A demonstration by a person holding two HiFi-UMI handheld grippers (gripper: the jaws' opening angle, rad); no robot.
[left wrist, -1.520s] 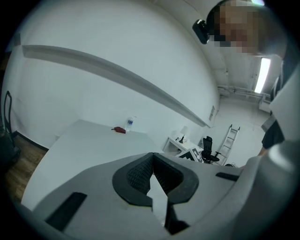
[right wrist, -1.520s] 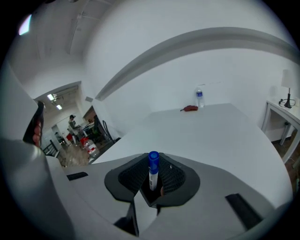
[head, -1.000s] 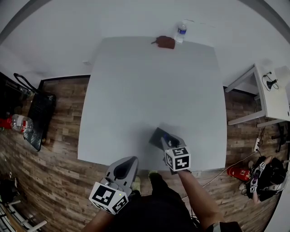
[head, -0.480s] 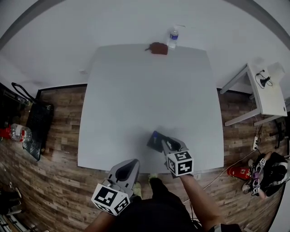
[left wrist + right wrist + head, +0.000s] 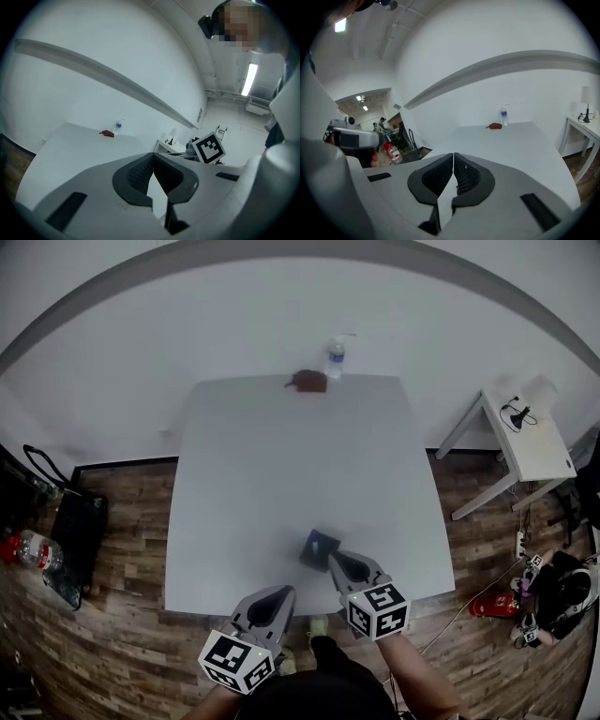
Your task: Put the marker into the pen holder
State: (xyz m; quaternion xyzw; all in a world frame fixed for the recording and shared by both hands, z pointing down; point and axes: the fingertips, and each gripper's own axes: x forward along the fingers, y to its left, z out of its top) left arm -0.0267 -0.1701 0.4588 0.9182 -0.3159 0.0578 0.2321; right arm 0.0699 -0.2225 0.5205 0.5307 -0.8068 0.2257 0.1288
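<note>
A small dark pen holder stands on the white table near its front edge. What is inside it I cannot make out, and no marker shows anywhere. My right gripper sits just right of the holder and a little nearer to me, its jaws shut with nothing between them. Lower left, over the table's front edge, my left gripper is also shut and holds nothing. The left gripper view shows its black pads meeting at the tips. In the right gripper view the pads touch as well.
At the table's far edge lie a red-brown pouch and a water bottle. A white side table stands to the right, with a red fire extinguisher on the wood floor. A black bag is at the left.
My right gripper has drawn back from the pen holder toward the table's near edge. The head view has lifted, so the table looks smaller. The left gripper has barely moved.
</note>
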